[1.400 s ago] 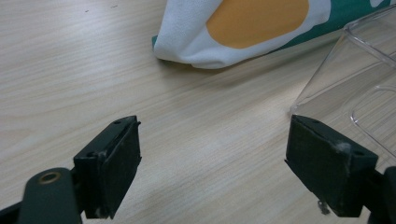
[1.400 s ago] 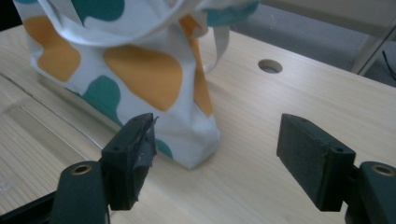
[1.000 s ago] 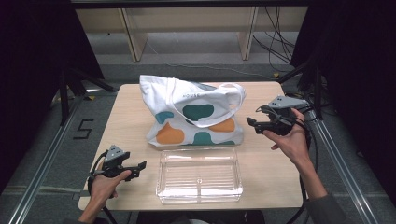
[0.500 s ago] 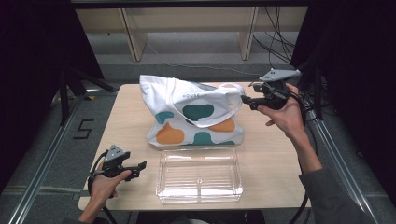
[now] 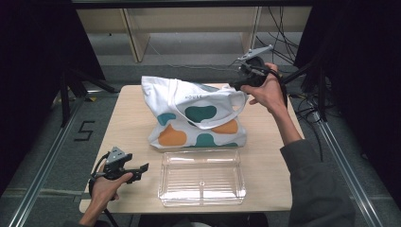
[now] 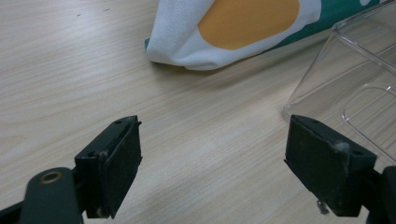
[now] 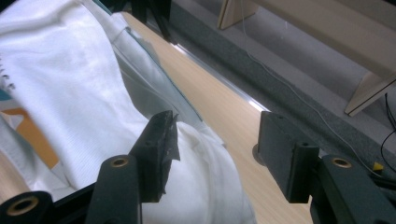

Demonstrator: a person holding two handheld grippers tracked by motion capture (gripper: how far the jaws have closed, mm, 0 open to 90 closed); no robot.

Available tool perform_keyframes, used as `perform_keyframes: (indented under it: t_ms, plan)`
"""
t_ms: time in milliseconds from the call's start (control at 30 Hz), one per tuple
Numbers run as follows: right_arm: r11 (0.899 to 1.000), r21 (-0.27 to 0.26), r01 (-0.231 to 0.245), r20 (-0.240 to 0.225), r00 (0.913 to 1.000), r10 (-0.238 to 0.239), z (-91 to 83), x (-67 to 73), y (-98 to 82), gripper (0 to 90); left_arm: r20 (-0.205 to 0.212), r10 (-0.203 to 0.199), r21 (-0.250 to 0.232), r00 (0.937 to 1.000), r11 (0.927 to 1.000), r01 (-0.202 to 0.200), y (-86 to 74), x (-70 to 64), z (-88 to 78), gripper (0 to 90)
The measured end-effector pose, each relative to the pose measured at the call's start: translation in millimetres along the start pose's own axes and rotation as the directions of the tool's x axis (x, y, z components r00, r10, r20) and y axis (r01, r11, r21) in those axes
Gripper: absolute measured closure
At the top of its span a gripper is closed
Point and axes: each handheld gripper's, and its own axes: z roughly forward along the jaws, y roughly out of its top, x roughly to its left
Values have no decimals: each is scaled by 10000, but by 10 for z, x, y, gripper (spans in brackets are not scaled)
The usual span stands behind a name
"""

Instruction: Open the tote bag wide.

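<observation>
White fabric forms the bag (image 5: 196, 113), printed with teal and orange blobs, which lies on the far half of the wooden table (image 5: 132, 109). Its handle (image 5: 222, 120) loops across the front face. A clear plastic tray (image 5: 202, 177) sits just in front of the bag, near the table's front edge.

The right gripper (image 5: 235, 86) is held above the bag's far right corner. Its jaws have just been closing but stand apart; in the right gripper view the bag's upper edge (image 7: 205, 177) lies between and below them, and neither pad presses on the cloth.

The left gripper (image 5: 142, 168) rests low at the table's front left, beside the tray. In the left gripper view its jaws stand wide apart over bare wood, with nothing between them, the bag's corner (image 6: 187, 56) ahead.
</observation>
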Motion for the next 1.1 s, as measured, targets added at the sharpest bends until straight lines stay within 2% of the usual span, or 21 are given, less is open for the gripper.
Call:
perform_keyframes:
  t_ms: [67,100,167,200,367,400,433,500,567,600,633,667,700,733,800,833,900,933,1000,1067,1100]
  plan:
    - [9996,298,-5,-65,10000,7,34,3,25,469,-14,69,25,10000,10000,-69,4,-2,-5,178]
    - [9980,619,115,-181,9998,-104,149,9,48,472,-11,57,52,10000,10000,-57,1,-3,-6,178]
    - [9976,688,92,-226,9997,-77,184,9,54,474,2,61,40,10000,10000,-61,0,-1,-6,178]
    - [9944,1053,61,-214,9998,-39,258,19,64,484,21,18,21,10000,10000,-18,1,-1,-7,178]
    - [9911,1316,220,-162,9997,-200,379,28,63,592,9,99,41,10000,9999,-99,3,3,-10,179]
    - [9899,1365,384,-324,9989,-343,397,20,64,650,27,-10,24,10000,10000,10,2,0,-8,179]
    - [9867,1360,889,-461,9955,-833,412,60,61,792,50,-1,25,10000,10000,0,0,0,-9,178]
    - [9798,1343,1480,-449,9887,-1432,375,93,88,868,77,-12,94,10000,10000,11,0,6,-10,178]
    - [9782,1284,1633,-454,9863,-1587,340,114,110,880,30,-59,54,10000,10000,59,2,5,-9,178]
    - [9750,1124,1916,-365,9814,-1886,295,122,139,886,61,-1,61,10000,10000,0,2,8,-12,178]
    - [9745,1067,1972,-426,9801,-1937,147,136,203,888,59,-12,64,10000,10000,12,0,7,-12,178]
    - [9745,1067,1972,-426,9801,-1937,147,136,203,888,63,-10,74,10000,10000,9,-1,9,-11,178]
    - [9703,665,2326,-282,9725,-2312,-35,164,268,889,52,-26,58,10000,10000,25,0,11,-7,178]
    - [9703,665,2326,-282,9725,-2312,-35,164,268,889,59,-39,48,10000,10000,39,2,10,-5,178]
    - [9668,421,2520,-180,9677,-2514,-203,212,305,890,57,-10,92,10000,10000,9,0,8,-7,178]
    - [9569,237,2893,-206,9572,-2888,-341,254,323,890,53,0,80,10000,10000,-1,0,8,-9,179]
    - [9555,118,2947,-236,9554,-2944,-417,301,320,891,49,6,79,10000,10000,-6,2,12,-10,178]
    - [9435,-107,3311,-352,9429,-3313,-542,373,290,891,22,40,58,10000,10000,-40,1,12,-12,179]
    - [9410,-170,3380,-399,9401,-3384,-640,459,223,892,-10,75,120,10000,9999,-75,0,15,-15,179]
    - [9295,-395,3666,-579,9279,-3684,-692,515,142,892,7,-19,84,10000,10000,19,0,10,-5,179]
    - [9360,-407,3495,-688,9336,-3516,-717,546,90,892,5,-10,82,10000,10000,10,-2,8,-6,179]
